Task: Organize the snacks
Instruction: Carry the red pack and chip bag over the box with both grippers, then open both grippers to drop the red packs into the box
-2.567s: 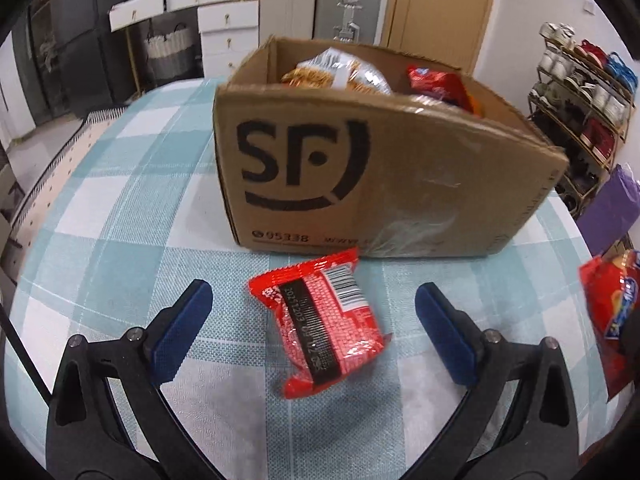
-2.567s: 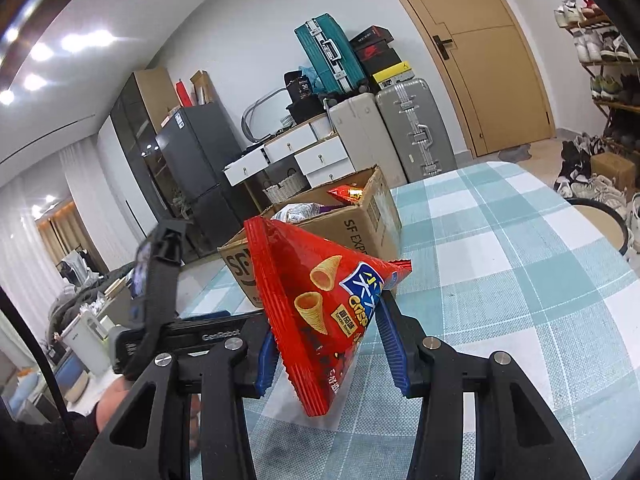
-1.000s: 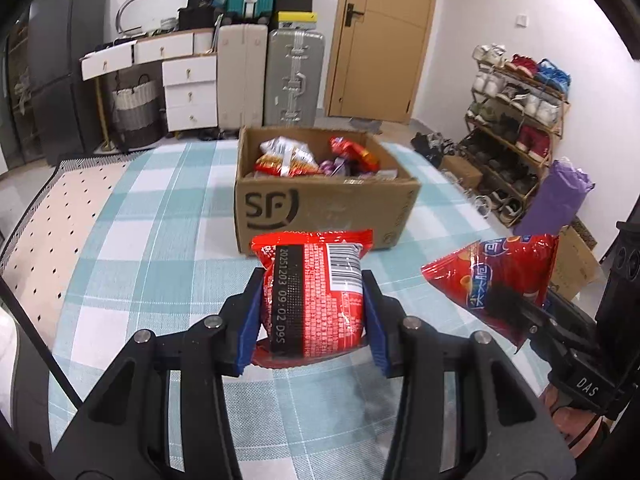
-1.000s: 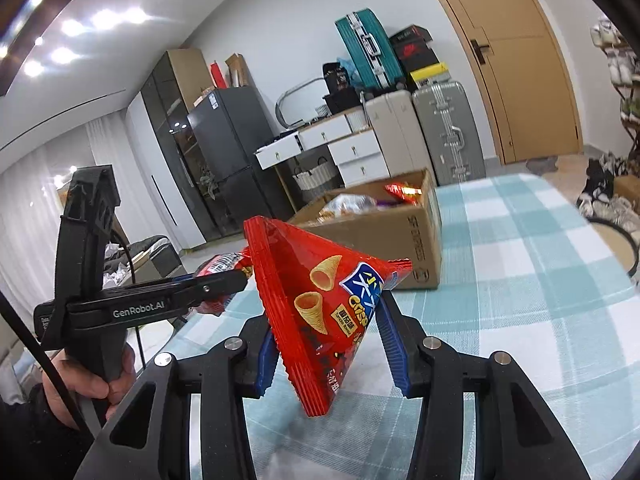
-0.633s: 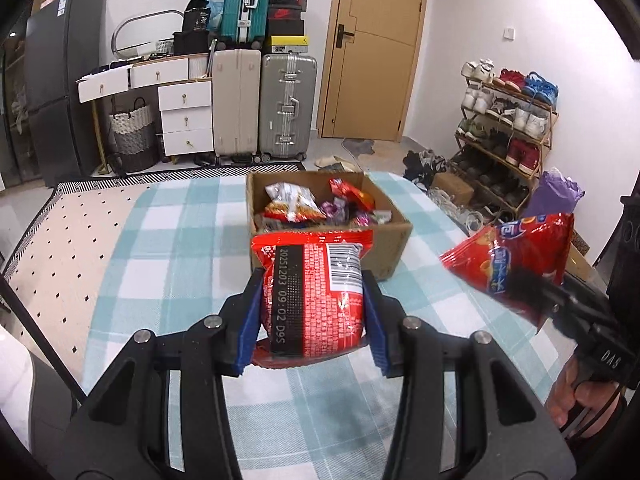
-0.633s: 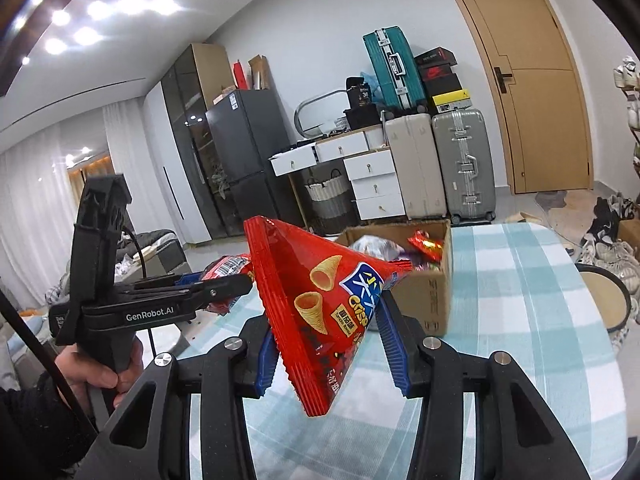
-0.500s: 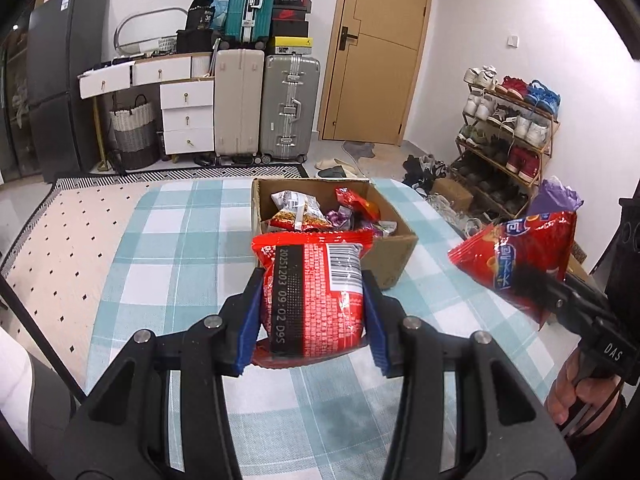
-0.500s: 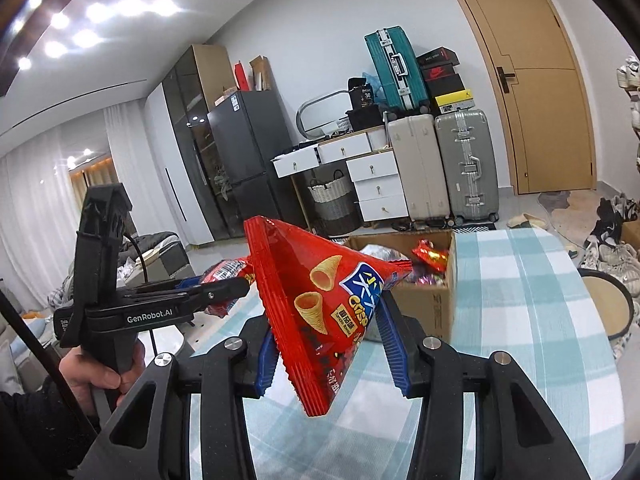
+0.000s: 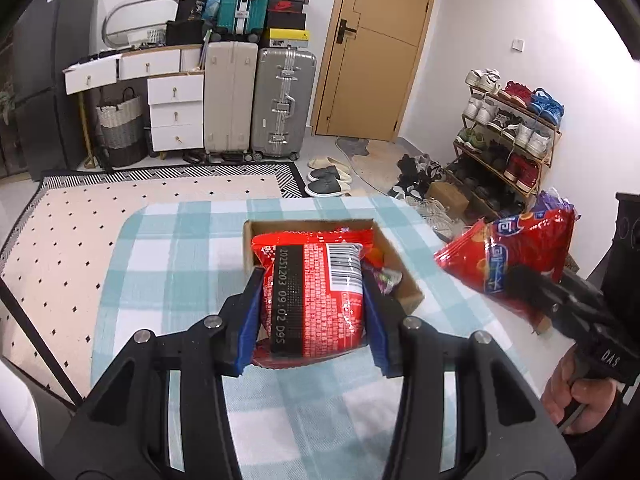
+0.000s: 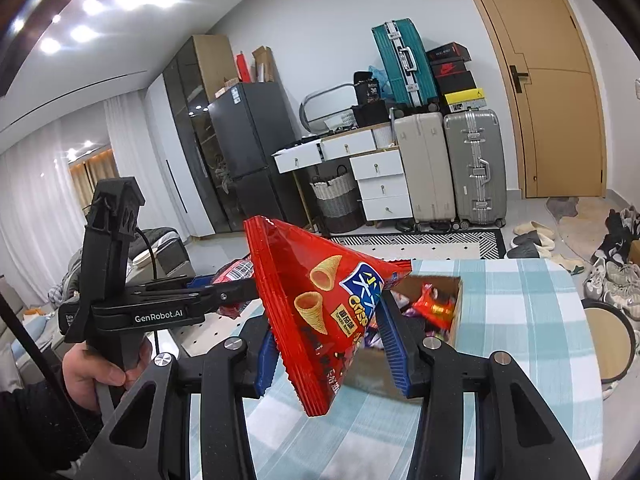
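Note:
My left gripper [image 9: 312,320] is shut on a red snack packet [image 9: 314,292] with a barcode and holds it high above the open cardboard box [image 9: 408,294], hiding most of the box. My right gripper [image 10: 332,344] is shut on a red cone-chips bag [image 10: 320,312], held in the air; the bag also shows in the left wrist view [image 9: 508,260]. In the right wrist view the box [image 10: 456,296] lies below, with several snack packs [image 10: 434,306] inside. The left gripper [image 10: 224,292] with its packet is at the left there.
The box stands on a table with a teal-and-white checked cloth [image 9: 168,264]. Beyond it are suitcases [image 9: 282,104], white drawers [image 9: 172,112], a wooden door [image 9: 380,48] and a shoe rack [image 9: 508,140]. A round stool [image 10: 608,344] stands right of the table.
Both grippers have risen higher above the table with their bags. The left gripper, open around the packet on the table at first, is now shut on it above the box.

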`<state>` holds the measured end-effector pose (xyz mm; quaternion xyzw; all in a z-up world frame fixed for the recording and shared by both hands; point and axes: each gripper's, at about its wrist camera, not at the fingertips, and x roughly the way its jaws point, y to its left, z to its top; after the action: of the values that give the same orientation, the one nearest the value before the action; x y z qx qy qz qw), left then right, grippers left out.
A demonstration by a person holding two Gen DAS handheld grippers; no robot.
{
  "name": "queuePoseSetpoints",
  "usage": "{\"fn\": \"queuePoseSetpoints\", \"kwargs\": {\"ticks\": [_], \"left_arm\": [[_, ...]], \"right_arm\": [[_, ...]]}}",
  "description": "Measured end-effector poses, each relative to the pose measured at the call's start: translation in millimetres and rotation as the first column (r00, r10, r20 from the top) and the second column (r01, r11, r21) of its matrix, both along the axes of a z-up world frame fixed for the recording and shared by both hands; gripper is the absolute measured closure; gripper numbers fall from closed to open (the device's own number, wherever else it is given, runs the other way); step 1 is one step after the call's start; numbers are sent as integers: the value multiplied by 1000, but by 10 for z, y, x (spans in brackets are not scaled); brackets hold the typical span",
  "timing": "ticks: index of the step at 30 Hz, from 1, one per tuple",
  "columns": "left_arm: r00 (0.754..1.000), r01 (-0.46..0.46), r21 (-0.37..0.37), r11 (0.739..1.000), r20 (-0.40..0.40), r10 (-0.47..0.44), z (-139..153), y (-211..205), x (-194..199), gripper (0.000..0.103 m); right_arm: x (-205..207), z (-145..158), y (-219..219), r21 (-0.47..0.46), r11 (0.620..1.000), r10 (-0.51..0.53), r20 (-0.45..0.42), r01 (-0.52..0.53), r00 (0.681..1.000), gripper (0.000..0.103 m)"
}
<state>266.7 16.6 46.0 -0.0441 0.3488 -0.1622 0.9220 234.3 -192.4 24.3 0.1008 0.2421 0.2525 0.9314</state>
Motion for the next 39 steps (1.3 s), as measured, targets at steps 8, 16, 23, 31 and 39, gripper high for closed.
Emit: {"fn": "queuePoseSetpoints", "kwargs": {"ticks": [8,16,23,31,39], "left_arm": [[999,21,37,999,-45,-20,123,-388,813,61],[994,45,84,995,-104,-36,-167,-681,1434,61],[987,61,99,993,-157,-45,-689,-754,1645,60],[987,69,132,989,-152,-49,-1014,-796,1773,61],[989,70,149,986,-141,-49,-989,-816,1731,55]], "right_arm": [[613,138,-14,-66,998,-19,-28,18,999,57],[1268,29,22,-128,992,-23,-76,13,997,57],[1662,-392,83,-156,988,-39,-157,14,987,57],[1839,-759,95,-144,989,-41,-222,9,974,57],[1826,-779,125,-144,990,-32,-224,-1,974,44]]}}
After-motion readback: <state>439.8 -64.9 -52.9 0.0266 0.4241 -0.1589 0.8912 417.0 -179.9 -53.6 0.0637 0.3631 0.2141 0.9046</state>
